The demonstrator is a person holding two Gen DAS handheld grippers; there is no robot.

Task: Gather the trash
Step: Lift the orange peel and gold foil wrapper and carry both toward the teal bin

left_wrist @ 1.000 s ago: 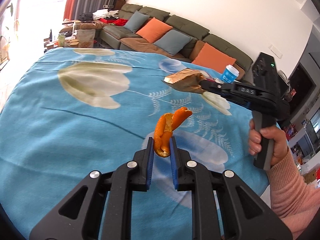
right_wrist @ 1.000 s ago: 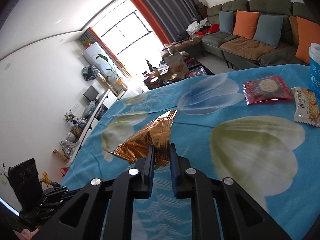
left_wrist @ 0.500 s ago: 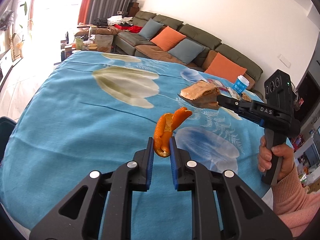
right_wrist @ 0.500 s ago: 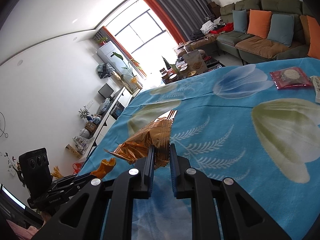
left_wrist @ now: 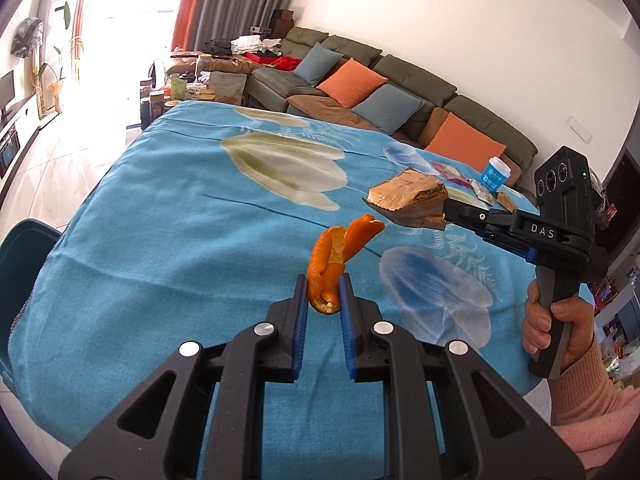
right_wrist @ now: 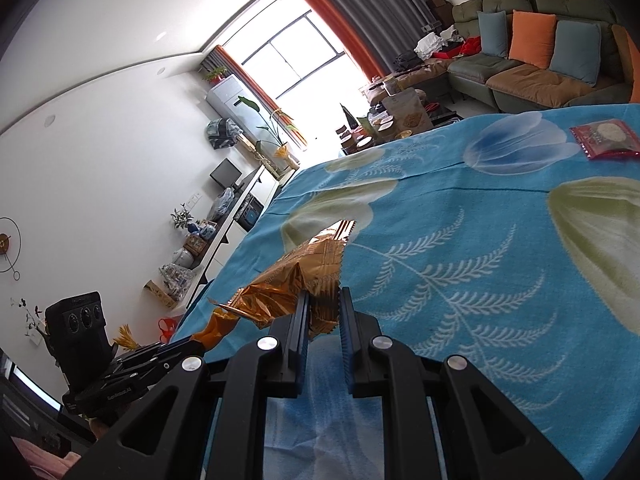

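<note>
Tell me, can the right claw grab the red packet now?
Probably not. The right claw is shut on the gold wrapper, so it has no free grip, and the red packet lies far across the blanket.

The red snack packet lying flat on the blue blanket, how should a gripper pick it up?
The red snack packet lies flat on the blanket, so the gripper should probably come down from above and pinch one crimped edge, perhaps the near long edge. The middle looks puffed over a round cracker, too wide to pinch. Both grippers are full now.
</note>
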